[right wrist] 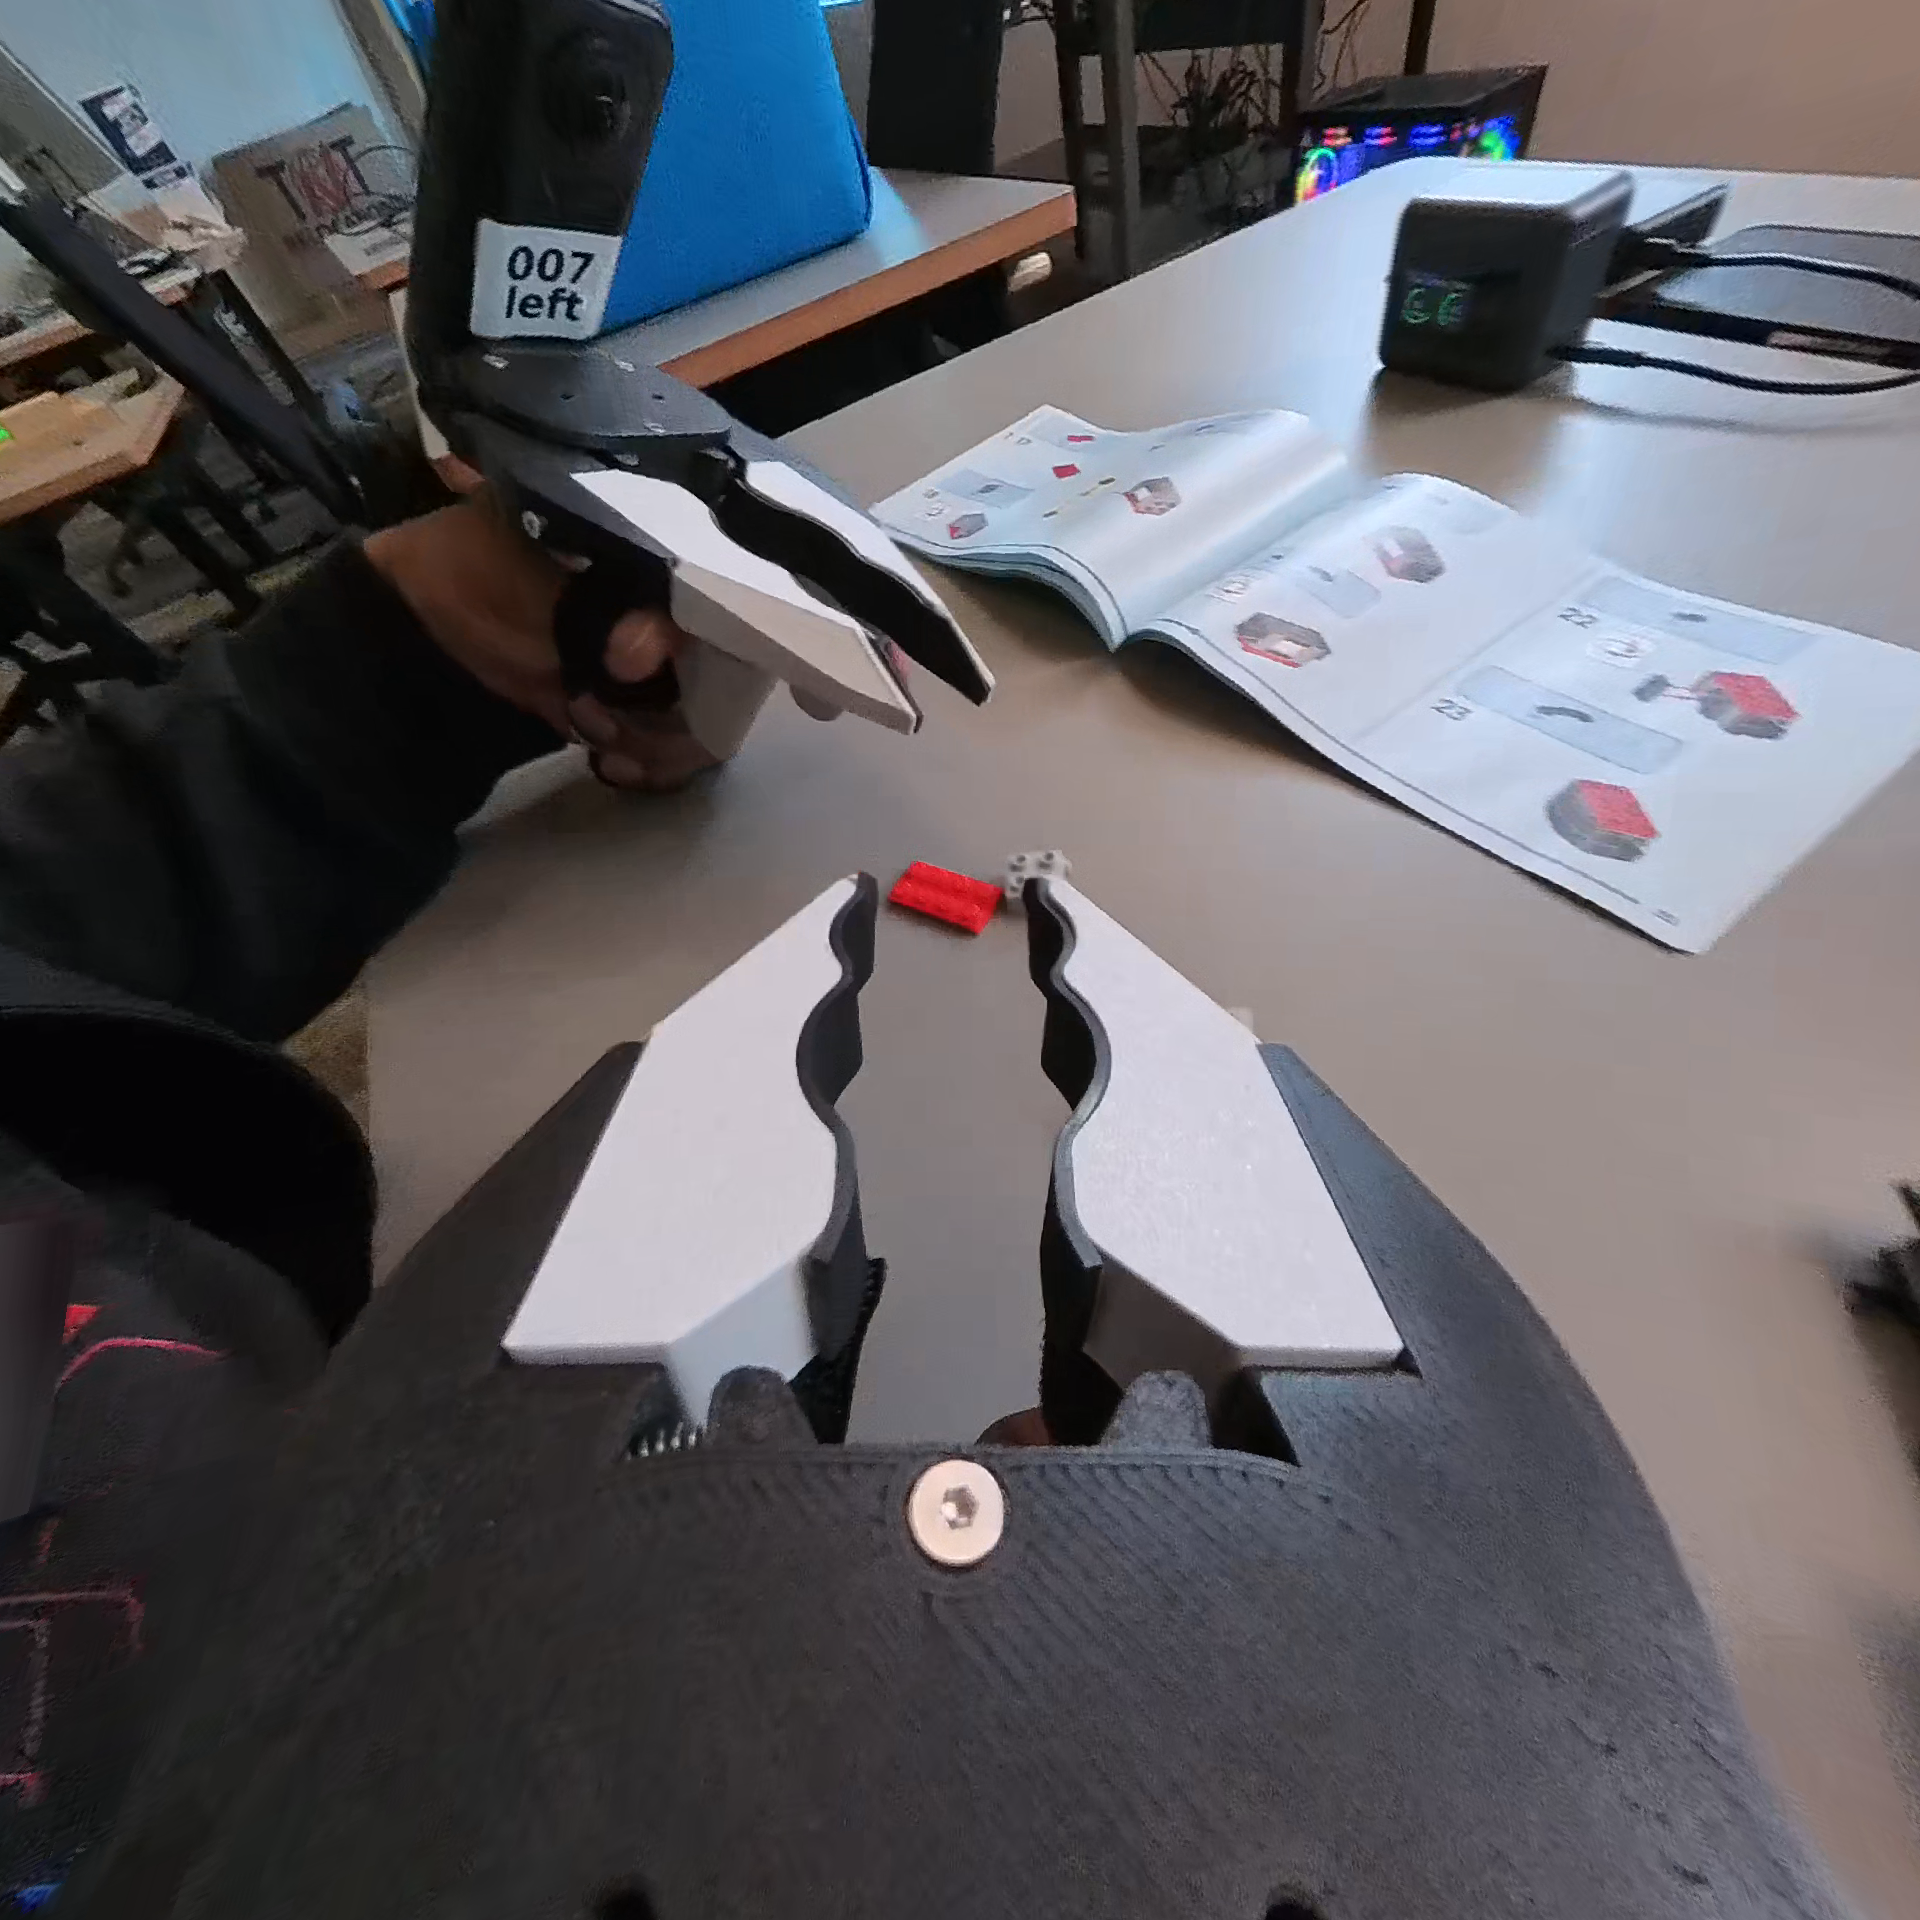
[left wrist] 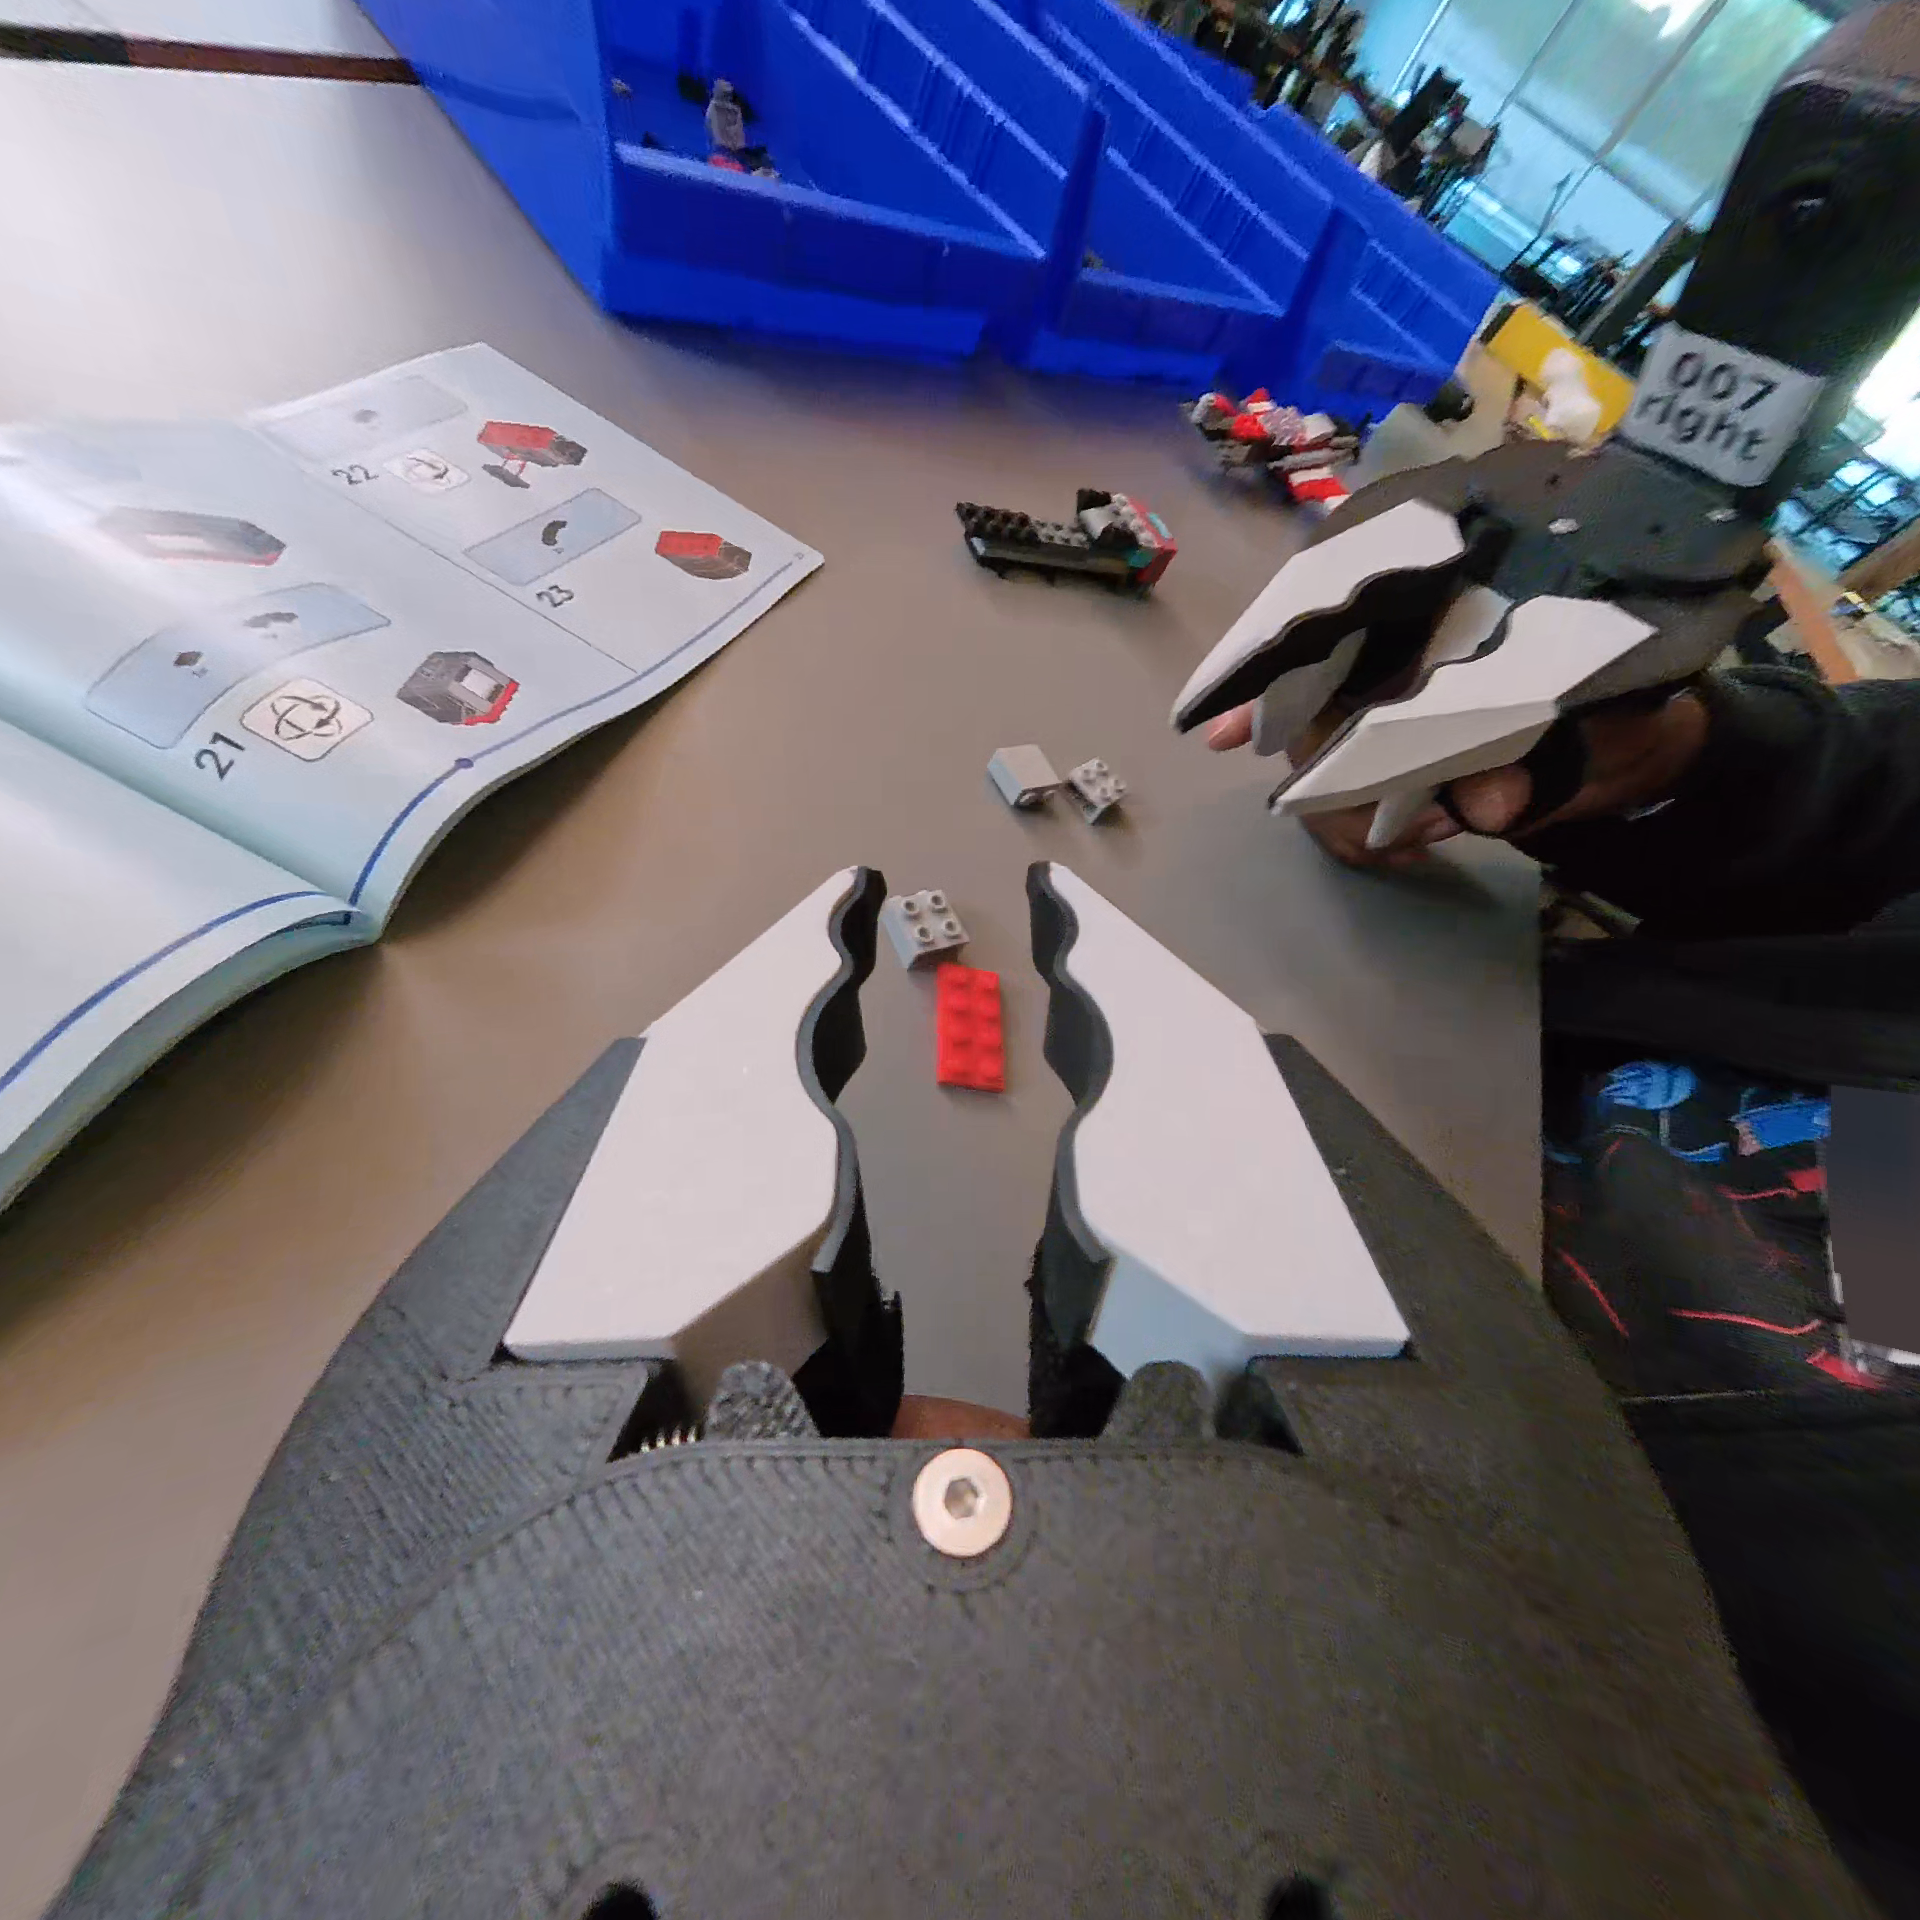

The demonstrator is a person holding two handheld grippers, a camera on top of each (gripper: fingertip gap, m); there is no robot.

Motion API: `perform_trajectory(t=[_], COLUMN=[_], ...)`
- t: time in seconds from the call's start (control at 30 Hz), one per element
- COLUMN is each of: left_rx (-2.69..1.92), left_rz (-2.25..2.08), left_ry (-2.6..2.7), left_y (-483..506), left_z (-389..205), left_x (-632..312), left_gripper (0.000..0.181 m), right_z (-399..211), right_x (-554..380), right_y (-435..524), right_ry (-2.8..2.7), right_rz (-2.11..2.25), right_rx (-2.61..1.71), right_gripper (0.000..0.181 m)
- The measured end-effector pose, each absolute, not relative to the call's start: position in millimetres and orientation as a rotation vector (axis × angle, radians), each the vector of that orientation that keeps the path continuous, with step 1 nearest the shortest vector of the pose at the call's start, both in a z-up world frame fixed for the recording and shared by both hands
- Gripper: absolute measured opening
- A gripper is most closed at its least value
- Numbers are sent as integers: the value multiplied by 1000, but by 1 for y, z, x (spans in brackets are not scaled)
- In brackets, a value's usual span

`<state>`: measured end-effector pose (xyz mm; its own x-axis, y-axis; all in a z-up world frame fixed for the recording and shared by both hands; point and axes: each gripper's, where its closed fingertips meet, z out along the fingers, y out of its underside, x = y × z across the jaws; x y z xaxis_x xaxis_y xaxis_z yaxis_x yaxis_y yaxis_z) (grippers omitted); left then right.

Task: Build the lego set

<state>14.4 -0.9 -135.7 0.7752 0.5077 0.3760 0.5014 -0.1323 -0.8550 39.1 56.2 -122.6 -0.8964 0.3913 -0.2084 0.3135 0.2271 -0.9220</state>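
Note:
A flat red plate (left wrist: 970, 1027) lies on the grey table between the open jaws of my left gripper (left wrist: 956, 883), with a small grey brick (left wrist: 928, 927) just beyond it. Two more grey bricks (left wrist: 1055, 784) lie farther ahead. My right gripper (left wrist: 1231, 764) hovers open and empty at the right. In the right wrist view the red plate (right wrist: 943, 897) and grey brick (right wrist: 1036, 869) sit just past my open right gripper (right wrist: 948, 894); the left gripper (right wrist: 951, 707) hangs above them. A black partial build (left wrist: 1070, 540) and a red-white build (left wrist: 1273, 442) stand farther back.
An open instruction booklet (left wrist: 343, 644) lies at the left; it also shows in the right wrist view (right wrist: 1403, 634). Blue bins (left wrist: 935, 177) line the back. A black device with cables (right wrist: 1496, 281) sits far right. A person's dark sleeve (right wrist: 208, 790) rests on the table edge. The left gripper's tips are roughly 7 centimeters from the right gripper's. Between my left fingertips and the flat red plate (left wrist: 970, 1027) there is roughly 5 centimeters. The right camera catches it too, in the right wrist view (right wrist: 939, 882).

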Motion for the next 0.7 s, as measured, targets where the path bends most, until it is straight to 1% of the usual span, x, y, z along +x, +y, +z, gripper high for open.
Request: perform_trajectory(t=[0.23, 0.5, 0.7], left_rx=[-1693, -1494, -1460], left_rz=[-26, -116, -127], left_ry=[-755, -818, -816], left_y=[-12, -32, -35], left_z=[-124, -108, -104], left_x=[32, 23, 23], left_gripper=[30, 26, 26], right_z=[-129, -142, -145], right_x=[47, 48, 45], right_y=[27, 21, 22], right_ry=[-2477, -2537, -2547], right_rz=[1741, 1610, 1584], right_rx=[-639, -607, -646], right_gripper=[30, 30, 29])
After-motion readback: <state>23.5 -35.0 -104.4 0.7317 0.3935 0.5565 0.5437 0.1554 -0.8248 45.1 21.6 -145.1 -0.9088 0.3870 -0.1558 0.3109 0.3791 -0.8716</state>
